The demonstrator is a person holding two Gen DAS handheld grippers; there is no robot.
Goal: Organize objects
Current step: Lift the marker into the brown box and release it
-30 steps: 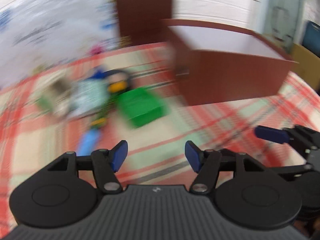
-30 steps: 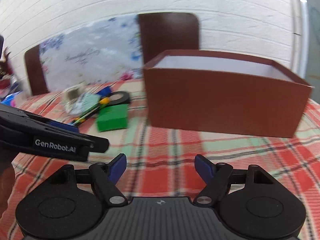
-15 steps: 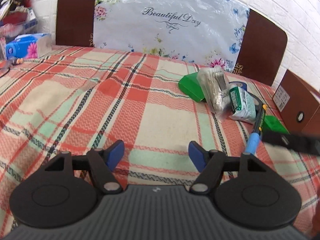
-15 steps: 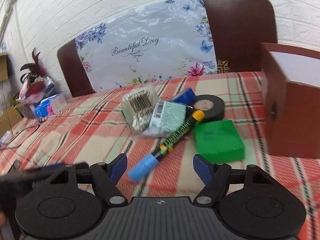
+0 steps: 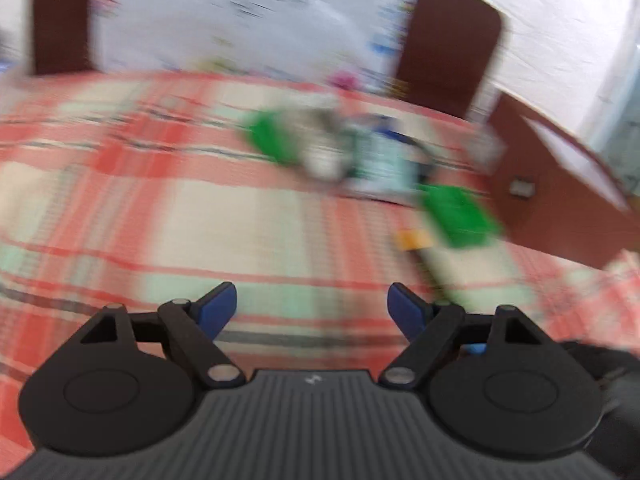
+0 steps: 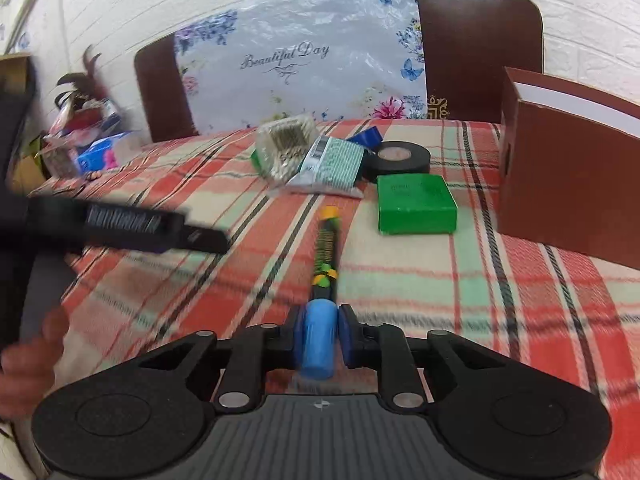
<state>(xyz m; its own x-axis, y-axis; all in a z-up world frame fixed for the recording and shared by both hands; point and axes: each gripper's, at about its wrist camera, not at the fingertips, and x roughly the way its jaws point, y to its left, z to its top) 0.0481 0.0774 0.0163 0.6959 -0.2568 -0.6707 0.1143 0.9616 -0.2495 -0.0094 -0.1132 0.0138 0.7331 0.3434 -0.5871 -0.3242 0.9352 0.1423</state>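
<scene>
Left wrist view, heavily motion-blurred: the left tool (image 5: 312, 308) hangs above the plaid tablecloth (image 5: 160, 208) with its blue pads (image 5: 216, 310) spread wide apart and nothing between them. Ahead and to the right lies a smeared cluster of things: a green box (image 5: 460, 216), a pale green-and-white packet (image 5: 380, 164), a clear bag (image 5: 320, 148) and a second green item (image 5: 272, 140) behind it. The orange end of the screwdriver (image 5: 412, 240) shows just before the green box. The brown cardboard box (image 5: 560, 200) stands at the right edge of the table.

Right wrist view, sharper: the right tool (image 6: 320, 344) is closed on the blue handle of the screwdriver (image 6: 326, 256), whose black, green and yellow shaft points away across the cloth (image 6: 440, 280) toward the pile; whether the shaft rests on the cloth or is lifted cannot be told. Past its orange tip lie the striped packet (image 6: 332, 162) and the clear bag (image 6: 286, 148) with a barcode, touching each other. A roll of black tape (image 6: 398, 160) sits just beside the packet, with a blue object (image 6: 366, 136) behind. The green box (image 6: 416, 204) lies near the tape, apart from the screwdriver. The brown box (image 6: 568, 184) stands at right, open at the top. The left tool (image 6: 132, 226) reaches in from the left, blurred, above the table. Behind the table are two brown chair backs (image 6: 480, 40) and a floral bag reading "Beautiful Day" (image 6: 296, 64).
</scene>
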